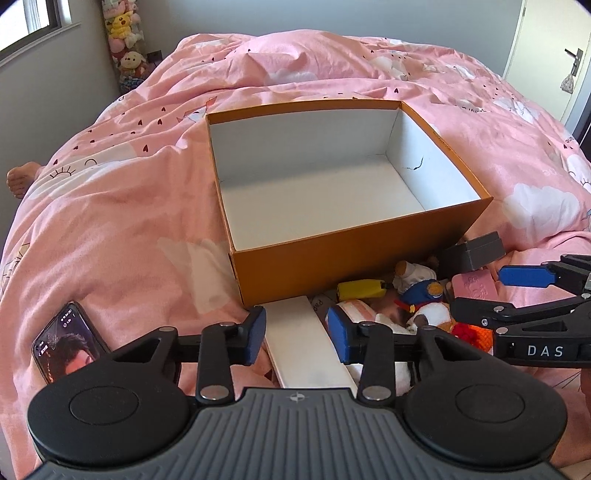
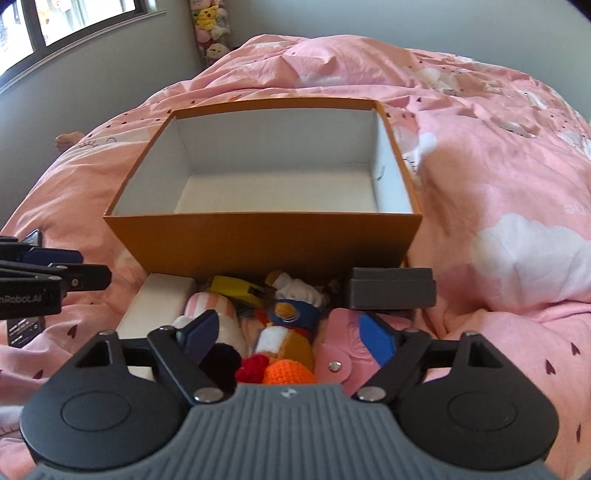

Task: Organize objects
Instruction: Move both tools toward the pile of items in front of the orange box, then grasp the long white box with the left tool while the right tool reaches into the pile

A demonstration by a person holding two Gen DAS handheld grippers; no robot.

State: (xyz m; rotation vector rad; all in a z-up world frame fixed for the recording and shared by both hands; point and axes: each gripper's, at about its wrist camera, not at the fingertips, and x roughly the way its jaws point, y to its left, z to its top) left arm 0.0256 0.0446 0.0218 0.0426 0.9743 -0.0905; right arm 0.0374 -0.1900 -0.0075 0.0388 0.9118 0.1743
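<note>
The box (image 1: 334, 184) is sitting open on the bed (image 1: 110, 221), toys (image 2: 284, 328) crowding its near wall. Only the left view is showing a phone (image 1: 68, 339). A white carton (image 1: 308, 341) is running lengthwise toward the box. The left gripper (image 1: 297, 334) and right gripper (image 2: 291, 332) are hovering with fingers spread, gripping nothing.

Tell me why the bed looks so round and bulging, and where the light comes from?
Left wrist view: the fisheye lens bows the pink duvet and darkens the corners; daylight enters by the window at upper left, so the orange box shades the toys before it. Right wrist view: the same curving, a blown-out window, and a shadowed near wall of the box.
</note>
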